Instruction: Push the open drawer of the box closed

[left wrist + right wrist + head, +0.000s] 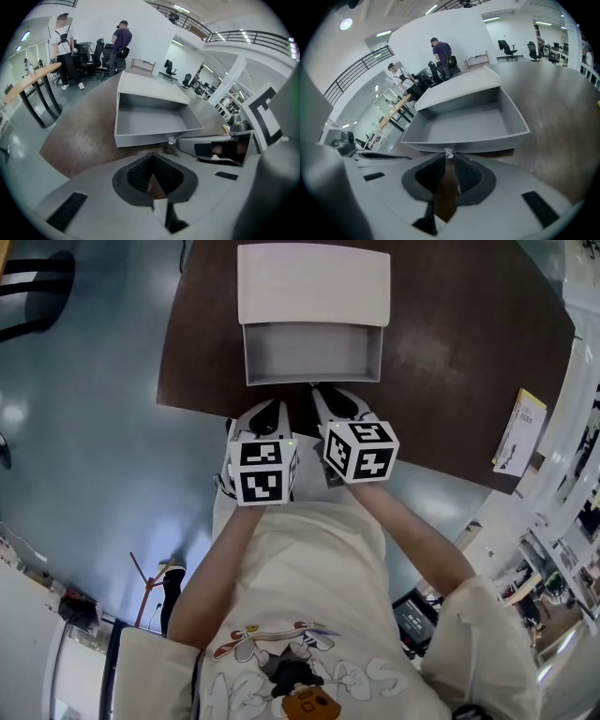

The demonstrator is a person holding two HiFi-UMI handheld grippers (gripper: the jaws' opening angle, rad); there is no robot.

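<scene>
A white box [313, 282] stands on the far side of a brown table [450, 352]. Its grey drawer [314, 379] is pulled out toward me and is empty. A small clear knob [448, 153] sticks out of the drawer front. My right gripper [447, 158] has its jaws nearly together with nothing between them, and its tips are right at the knob. In the head view the right gripper [320, 392] sits just before the drawer front. My left gripper [278, 406] is beside it, a little further back, shut and empty, with its tips [151, 156] short of the drawer.
A yellow and white booklet [518, 432] lies at the table's right edge. The table's near edge runs just under both grippers, with blue-grey floor to the left. Two people [121, 40] stand by office chairs far behind the box.
</scene>
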